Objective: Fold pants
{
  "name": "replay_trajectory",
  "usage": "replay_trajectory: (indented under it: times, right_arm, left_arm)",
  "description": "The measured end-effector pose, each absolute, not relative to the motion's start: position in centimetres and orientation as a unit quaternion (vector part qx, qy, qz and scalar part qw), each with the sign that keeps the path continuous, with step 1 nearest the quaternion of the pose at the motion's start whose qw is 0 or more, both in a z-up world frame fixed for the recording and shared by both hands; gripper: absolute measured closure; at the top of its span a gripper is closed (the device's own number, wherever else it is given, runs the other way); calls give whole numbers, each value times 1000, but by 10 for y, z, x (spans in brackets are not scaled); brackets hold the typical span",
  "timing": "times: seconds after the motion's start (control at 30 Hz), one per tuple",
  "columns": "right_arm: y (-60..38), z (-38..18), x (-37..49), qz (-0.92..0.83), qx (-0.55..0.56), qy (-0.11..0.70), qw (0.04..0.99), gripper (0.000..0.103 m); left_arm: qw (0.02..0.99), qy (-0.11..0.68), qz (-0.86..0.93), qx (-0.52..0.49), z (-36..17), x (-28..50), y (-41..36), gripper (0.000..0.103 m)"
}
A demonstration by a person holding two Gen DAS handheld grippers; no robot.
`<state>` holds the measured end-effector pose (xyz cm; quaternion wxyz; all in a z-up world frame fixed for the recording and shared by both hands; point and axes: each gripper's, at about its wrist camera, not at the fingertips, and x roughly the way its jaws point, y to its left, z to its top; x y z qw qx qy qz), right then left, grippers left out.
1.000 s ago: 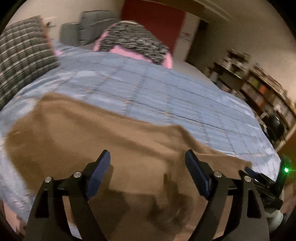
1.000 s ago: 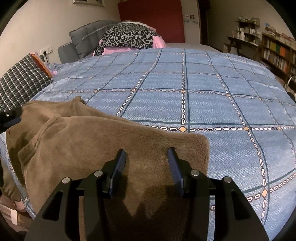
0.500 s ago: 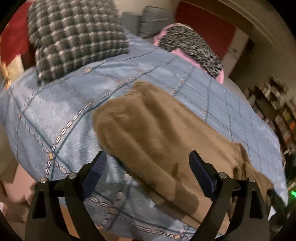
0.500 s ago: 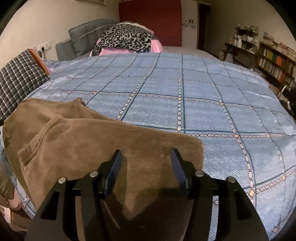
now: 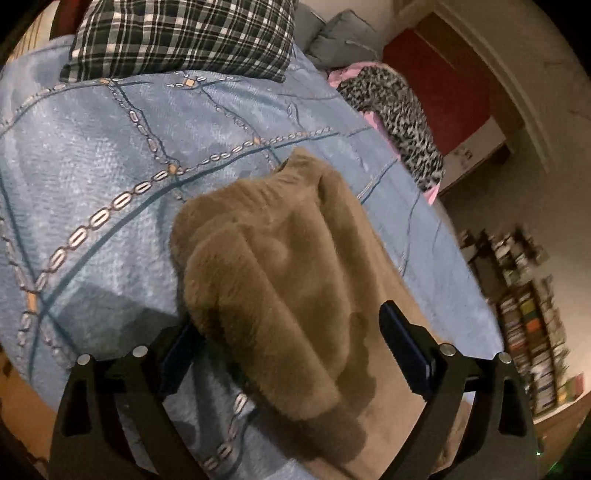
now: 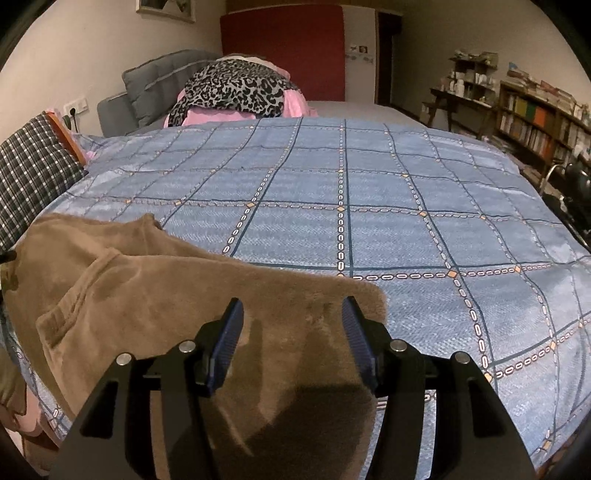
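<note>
Brown fleece pants (image 5: 280,258) lie along the near edge of a blue checked bedspread (image 5: 110,166). My left gripper (image 5: 288,321) is open wide and straddles a rolled-over, bunched end of the pants. The cloth hides part of the left finger and stands clear of the right one. In the right wrist view the pants (image 6: 147,295) spread out to the left, with a pocket showing. My right gripper (image 6: 292,302) hovers open over their right end, near the corner, with nothing pinched between its pads.
A plaid pillow (image 5: 177,33) lies at the head of the bed, left of the pants. A leopard-print garment (image 6: 236,88) on pink cloth and grey cushions (image 6: 162,77) sit at the far side. Bookshelves (image 6: 535,122) line the right wall. The bedspread (image 6: 369,203) stretches flat beyond the pants.
The left gripper swung left along the pants and rolled, so the bunched end now sits between its wider-spread fingers. The right gripper's jaws widened a little and it lifted slightly.
</note>
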<state>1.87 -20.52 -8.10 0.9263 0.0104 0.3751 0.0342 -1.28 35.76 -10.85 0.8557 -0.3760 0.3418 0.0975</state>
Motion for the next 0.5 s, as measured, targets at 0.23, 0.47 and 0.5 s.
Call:
replay_trajectory:
  times: [0.23,0.47,0.5]
  right_arm:
    - [-203,-80,20,33,14,371,928,47]
    - [-203,-78,19,32,20,367,929,47]
    - [-203,-78,19,33,21,366,930,47]
  left_arm:
    - [846,326,69,-417,-117,13,361,10]
    - [848,321,69,-416,-122,33,362,43]
    - [842,328,64,-425,-125,36,364,51]
